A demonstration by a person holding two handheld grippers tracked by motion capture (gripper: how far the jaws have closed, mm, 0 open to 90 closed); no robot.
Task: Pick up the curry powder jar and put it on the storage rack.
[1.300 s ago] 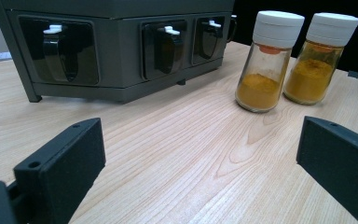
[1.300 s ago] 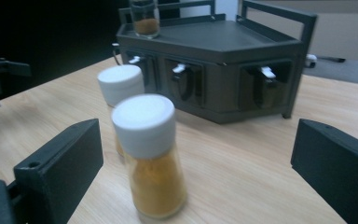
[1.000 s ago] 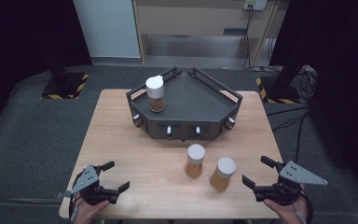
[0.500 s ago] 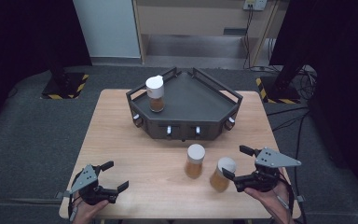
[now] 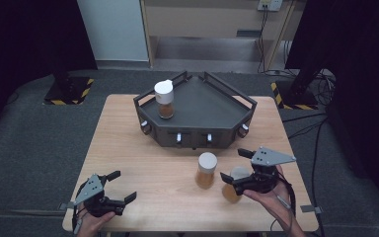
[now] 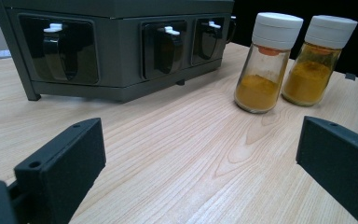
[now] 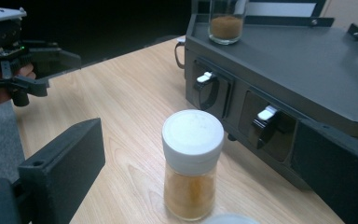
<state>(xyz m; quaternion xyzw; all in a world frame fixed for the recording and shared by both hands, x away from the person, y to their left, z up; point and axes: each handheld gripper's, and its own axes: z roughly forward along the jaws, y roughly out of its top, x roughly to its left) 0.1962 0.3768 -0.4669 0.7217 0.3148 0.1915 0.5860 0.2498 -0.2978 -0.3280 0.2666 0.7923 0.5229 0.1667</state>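
Two white-capped spice jars of orange-yellow powder stand on the wooden table [image 5: 143, 158]: the left jar [image 5: 206, 170] [image 6: 266, 63] [image 7: 192, 170] and the right jar [image 5: 233, 188] [image 6: 318, 60]. A third jar [image 5: 164, 98] [image 7: 225, 18] stands at the left end of the dark grey rack [image 5: 212, 113]. My right gripper [image 5: 234, 165] is open and straddles the right jar, whose cap [image 7: 228, 218] peeks in at the bottom of the right gripper view. My left gripper [image 5: 123, 185] [image 6: 200, 158] is open and empty near the table's front left corner, facing the jars.
The rack's front [image 6: 112, 46] [image 7: 242, 107] carries several hooks with white tips. Across the table the right gripper view catches the left gripper [image 7: 23, 70]. Dark floor surrounds the table, with cables at the right [image 5: 316, 128].
My right gripper has moved left and forward from the table's front right corner to the right jar. The left gripper and the jars have stayed put.
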